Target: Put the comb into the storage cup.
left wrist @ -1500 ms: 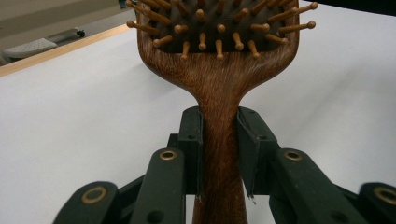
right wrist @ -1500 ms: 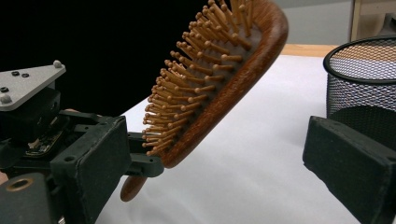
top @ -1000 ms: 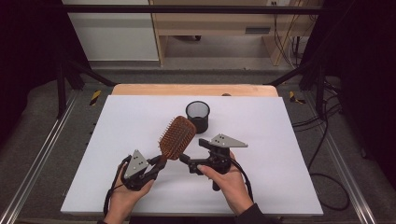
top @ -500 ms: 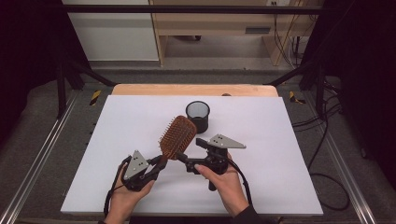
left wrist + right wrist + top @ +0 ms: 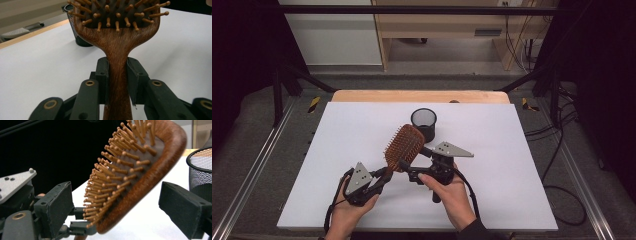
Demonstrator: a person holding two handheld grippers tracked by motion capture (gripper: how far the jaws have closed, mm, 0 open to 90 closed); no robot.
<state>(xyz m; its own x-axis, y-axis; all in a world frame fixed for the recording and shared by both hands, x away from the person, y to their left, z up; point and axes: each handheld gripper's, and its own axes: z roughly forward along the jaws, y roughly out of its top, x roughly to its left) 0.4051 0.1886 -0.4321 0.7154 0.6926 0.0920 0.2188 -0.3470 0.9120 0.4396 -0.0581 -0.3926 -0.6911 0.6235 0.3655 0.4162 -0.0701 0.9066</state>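
Note:
A wooden paddle hairbrush (image 5: 404,146) with wooden bristles is held tilted above the white table. My left gripper (image 5: 384,176) is shut on its handle. In the left gripper view both pads press the narrow neck of the hairbrush (image 5: 117,45), with the left gripper (image 5: 117,72) gripping just below the head. My right gripper (image 5: 411,172) reaches in from the right, and its jaws have just been closing. In the right gripper view the hairbrush head (image 5: 140,182) lies between the pads of the right gripper (image 5: 121,205), which stand apart from it.
A black mesh cup (image 5: 423,122) stands upright just behind the brush, near the table's middle. It also shows as the mesh cup (image 5: 75,35) and as the mesh cup (image 5: 200,172). The white table (image 5: 512,150) ends in a wooden strip at the back.

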